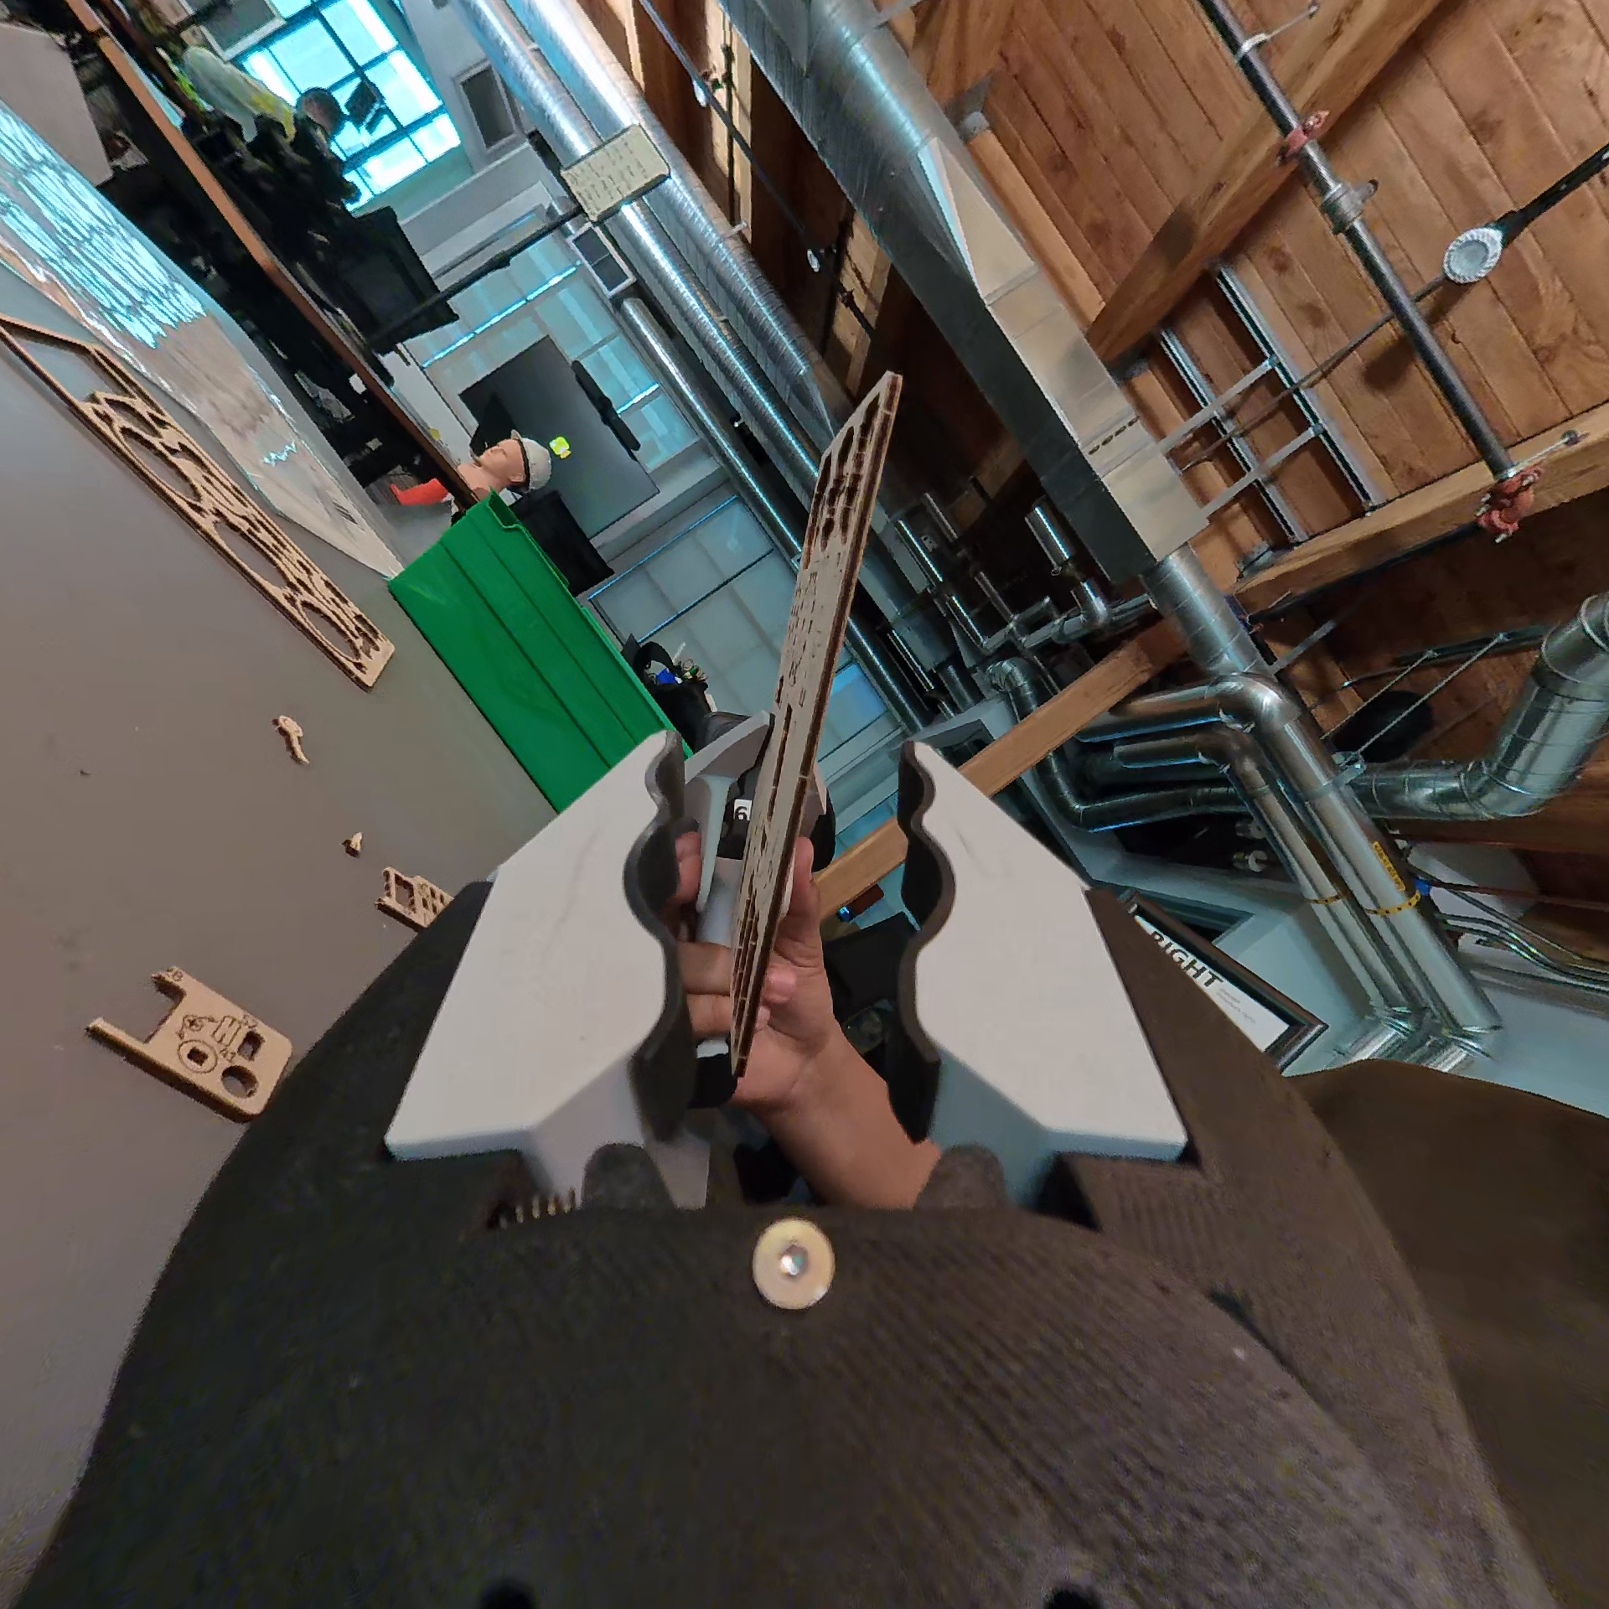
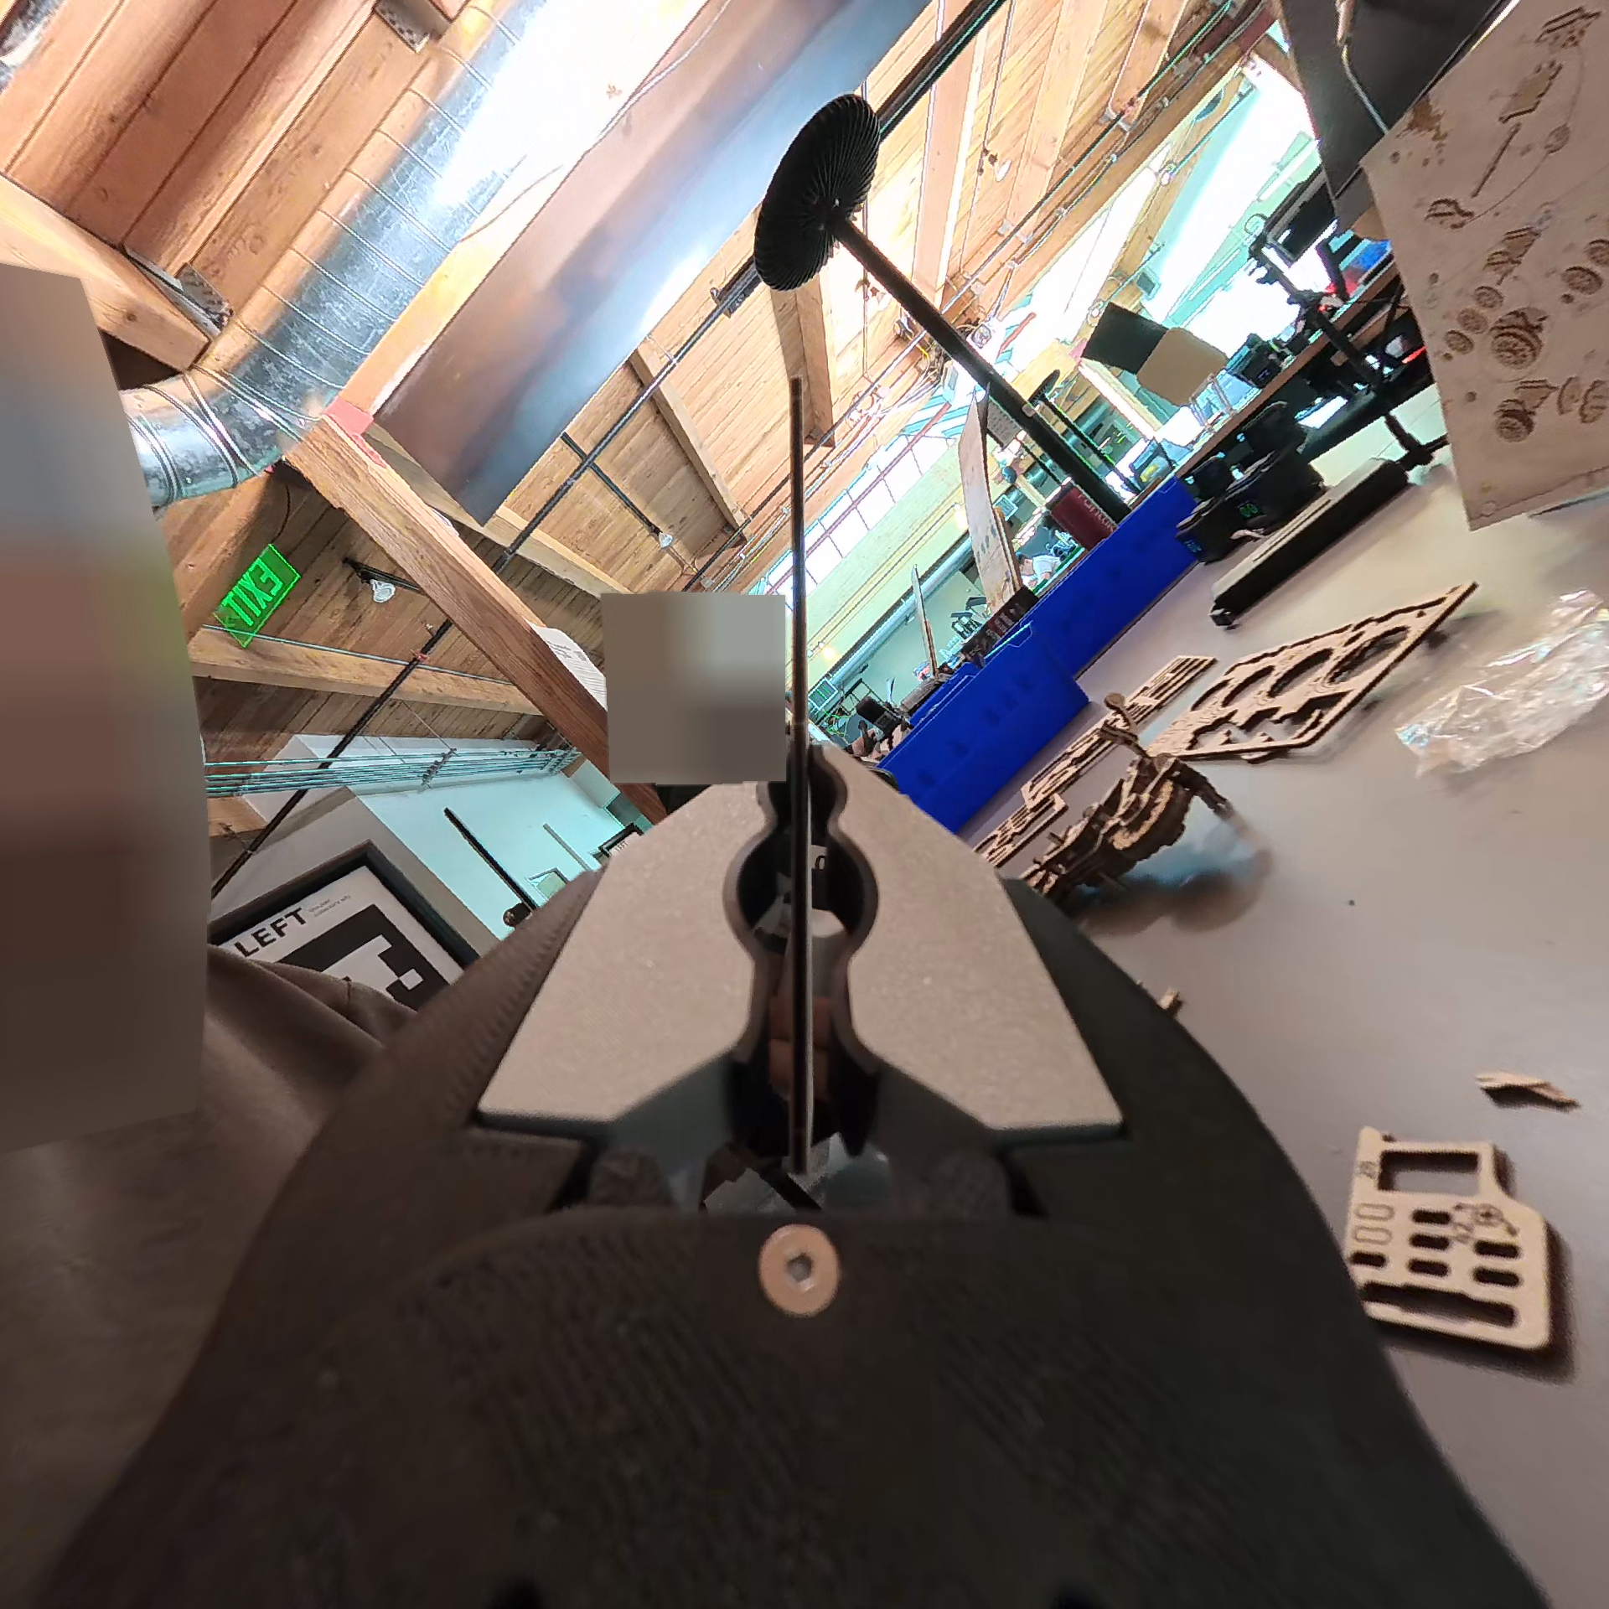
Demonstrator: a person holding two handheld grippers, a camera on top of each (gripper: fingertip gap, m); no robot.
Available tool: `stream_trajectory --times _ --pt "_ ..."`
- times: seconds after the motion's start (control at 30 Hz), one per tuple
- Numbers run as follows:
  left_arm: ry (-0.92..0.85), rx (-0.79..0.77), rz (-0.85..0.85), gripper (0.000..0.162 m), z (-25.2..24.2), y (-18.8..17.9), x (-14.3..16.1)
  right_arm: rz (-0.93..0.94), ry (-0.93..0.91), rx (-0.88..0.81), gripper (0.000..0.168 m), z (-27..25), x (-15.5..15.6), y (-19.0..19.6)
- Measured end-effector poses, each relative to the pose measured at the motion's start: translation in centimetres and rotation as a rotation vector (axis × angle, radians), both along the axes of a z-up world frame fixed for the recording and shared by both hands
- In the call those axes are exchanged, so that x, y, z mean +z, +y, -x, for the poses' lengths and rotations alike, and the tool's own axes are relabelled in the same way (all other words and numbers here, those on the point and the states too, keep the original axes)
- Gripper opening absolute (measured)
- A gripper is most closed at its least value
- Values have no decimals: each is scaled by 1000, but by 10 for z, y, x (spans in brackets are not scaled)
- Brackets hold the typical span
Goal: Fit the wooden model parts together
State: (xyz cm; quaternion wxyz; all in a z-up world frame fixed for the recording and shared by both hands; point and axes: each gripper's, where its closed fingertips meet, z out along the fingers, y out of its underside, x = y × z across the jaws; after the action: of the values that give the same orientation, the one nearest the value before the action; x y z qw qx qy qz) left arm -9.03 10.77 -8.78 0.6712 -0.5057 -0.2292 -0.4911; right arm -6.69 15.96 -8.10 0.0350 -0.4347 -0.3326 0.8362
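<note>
My right gripper (image 2: 799, 770) is shut on a thin laser-cut wooden sheet (image 2: 797, 566), seen edge-on as a dark line rising past the fingertips. In the left wrist view the same sheet (image 1: 836, 592) stands upright in the air, with the right gripper (image 1: 727, 805) and a person's hand (image 1: 784, 1001) behind it. My left gripper (image 1: 788, 757) is open. Its two fingers stand either side of the sheet's lower part without touching it. A partly built wooden model (image 2: 1123, 818) stands on the grey table (image 2: 1306, 958).
On the table lie punched-out wooden frames (image 1: 235, 522) (image 2: 1323, 679), a flat slotted part (image 2: 1454, 1236), a flat part with holes (image 1: 200, 1045), small scraps (image 1: 414, 897), clear plastic wrap (image 2: 1515, 688) and an instruction sheet (image 2: 1497, 261). A green bin (image 1: 522, 636) and blue bins (image 2: 1045, 679) stand behind. My right fingertips sit around 6 cm from my left ones.
</note>
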Motion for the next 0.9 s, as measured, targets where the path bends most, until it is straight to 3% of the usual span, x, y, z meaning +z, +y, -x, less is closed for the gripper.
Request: stream_trajectory --times 0.53,0.9 --pt "73 -65 32 47 -21 9 -3 -121 25 -42 0 1 2 16" --pt "382 -93 56 46 -63 19 -5 -61 44 -87 0 -9 6 23"
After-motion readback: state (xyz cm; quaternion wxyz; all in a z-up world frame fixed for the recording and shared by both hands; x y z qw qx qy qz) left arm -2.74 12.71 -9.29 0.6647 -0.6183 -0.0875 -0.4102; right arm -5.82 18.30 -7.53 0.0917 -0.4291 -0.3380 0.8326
